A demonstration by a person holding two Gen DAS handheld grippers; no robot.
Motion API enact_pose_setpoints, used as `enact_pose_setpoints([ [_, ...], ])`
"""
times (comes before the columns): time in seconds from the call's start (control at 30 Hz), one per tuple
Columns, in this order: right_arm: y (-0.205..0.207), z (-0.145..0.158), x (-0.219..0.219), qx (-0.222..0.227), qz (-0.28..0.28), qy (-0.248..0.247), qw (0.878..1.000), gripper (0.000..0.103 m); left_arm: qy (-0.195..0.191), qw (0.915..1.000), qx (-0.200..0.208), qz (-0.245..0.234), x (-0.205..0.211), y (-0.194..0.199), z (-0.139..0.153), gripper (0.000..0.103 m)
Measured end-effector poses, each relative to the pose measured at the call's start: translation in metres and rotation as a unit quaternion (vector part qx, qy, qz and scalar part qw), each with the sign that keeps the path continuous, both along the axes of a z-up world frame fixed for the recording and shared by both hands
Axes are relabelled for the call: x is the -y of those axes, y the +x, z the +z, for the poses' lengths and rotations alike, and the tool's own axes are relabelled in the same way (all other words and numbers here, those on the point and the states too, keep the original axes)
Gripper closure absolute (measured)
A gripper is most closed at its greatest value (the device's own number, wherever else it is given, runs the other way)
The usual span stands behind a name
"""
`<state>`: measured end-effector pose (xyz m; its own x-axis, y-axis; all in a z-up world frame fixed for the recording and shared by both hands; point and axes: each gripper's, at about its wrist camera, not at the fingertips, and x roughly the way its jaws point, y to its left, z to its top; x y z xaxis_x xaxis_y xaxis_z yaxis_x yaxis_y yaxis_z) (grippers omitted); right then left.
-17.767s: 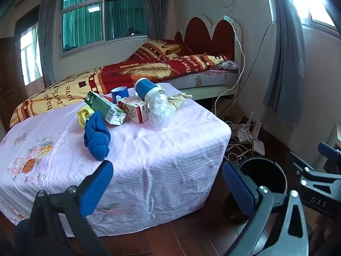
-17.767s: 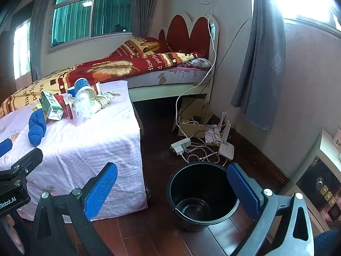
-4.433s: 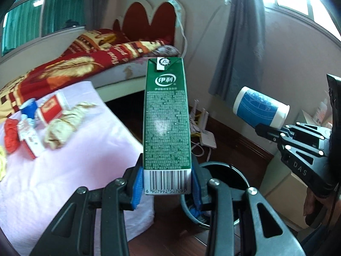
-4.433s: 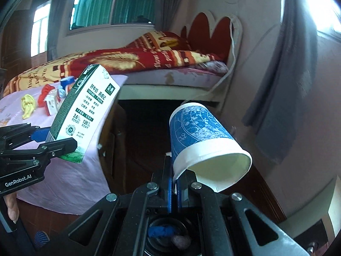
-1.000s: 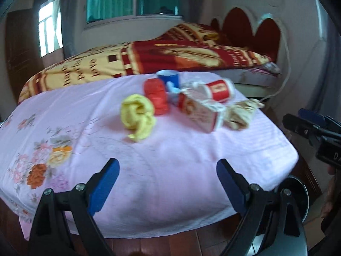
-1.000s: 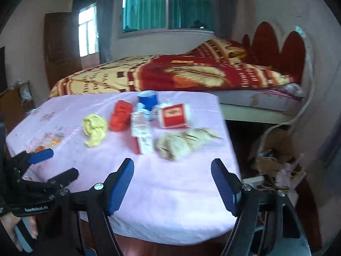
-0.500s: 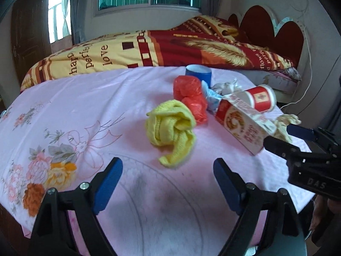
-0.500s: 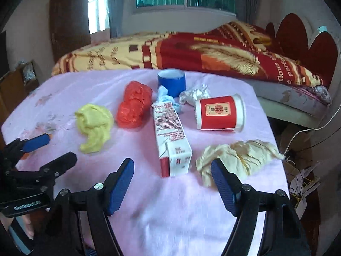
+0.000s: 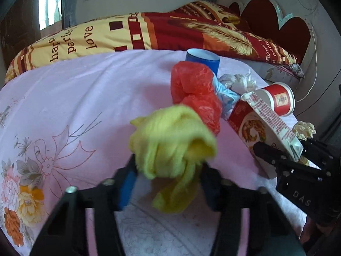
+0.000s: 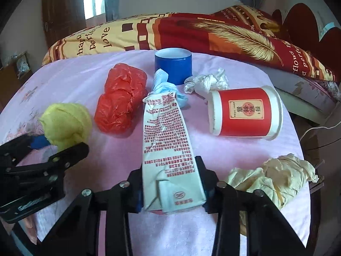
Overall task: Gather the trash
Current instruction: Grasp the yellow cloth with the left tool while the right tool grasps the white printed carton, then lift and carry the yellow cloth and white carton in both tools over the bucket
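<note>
1. Left gripper [image 9: 166,175]: no longer wide, now clamped on yellow cloth [image 9: 170,147] over the desk [image 9: 85,106].
2. Right gripper [image 10: 171,188]: likewise closed on red-print carton [image 10: 168,149] (carton resting on desk).
3. Both pickups secured; carry to bin next, likely.

Crumpled yellow cloth [image 9: 170,140] is motion-blurred and covers the inner faces of the left gripper's [image 9: 168,181] jaws. The red-and-white drink carton's [image 10: 170,149] base sits hidden between the right gripper's [image 10: 172,189] jaws. Pale yellow crumpled paper [image 9: 303,129] is partly hidden behind the carton.
</note>
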<state>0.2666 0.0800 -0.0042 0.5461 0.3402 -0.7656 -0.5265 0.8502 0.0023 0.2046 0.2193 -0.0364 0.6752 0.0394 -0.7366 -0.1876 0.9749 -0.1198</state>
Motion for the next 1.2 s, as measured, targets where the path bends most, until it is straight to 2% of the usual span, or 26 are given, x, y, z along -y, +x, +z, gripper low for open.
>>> enact_pose_setpoints([
  [0.03,-0.001,0.001,0.001,0.000,-0.001,0.001,1.000,0.064,0.001,1.0000,0.003,-0.001,0.000,-0.003,0.001,0.068],
  [0.23,-0.021,0.012,0.013,0.015,-0.002,0.015,1.000,0.064,0.000,0.9996,0.025,-0.012,0.008,-0.030,0.011,0.076],
  [0.47,-0.061,0.036,0.038,0.050,0.002,0.020,0.999,0.064,-0.015,0.9982,0.052,-0.025,0.024,-0.066,0.031,0.076],
  [0.73,-0.094,0.056,0.089,0.071,-0.024,0.019,0.997,0.064,-0.009,0.9960,0.069,-0.055,0.059,-0.089,0.049,0.076],
  [1.2,-0.126,0.064,0.201,0.076,-0.126,0.026,0.989,0.064,-0.003,0.9875,0.082,-0.135,0.143,-0.101,0.064,0.076],
])
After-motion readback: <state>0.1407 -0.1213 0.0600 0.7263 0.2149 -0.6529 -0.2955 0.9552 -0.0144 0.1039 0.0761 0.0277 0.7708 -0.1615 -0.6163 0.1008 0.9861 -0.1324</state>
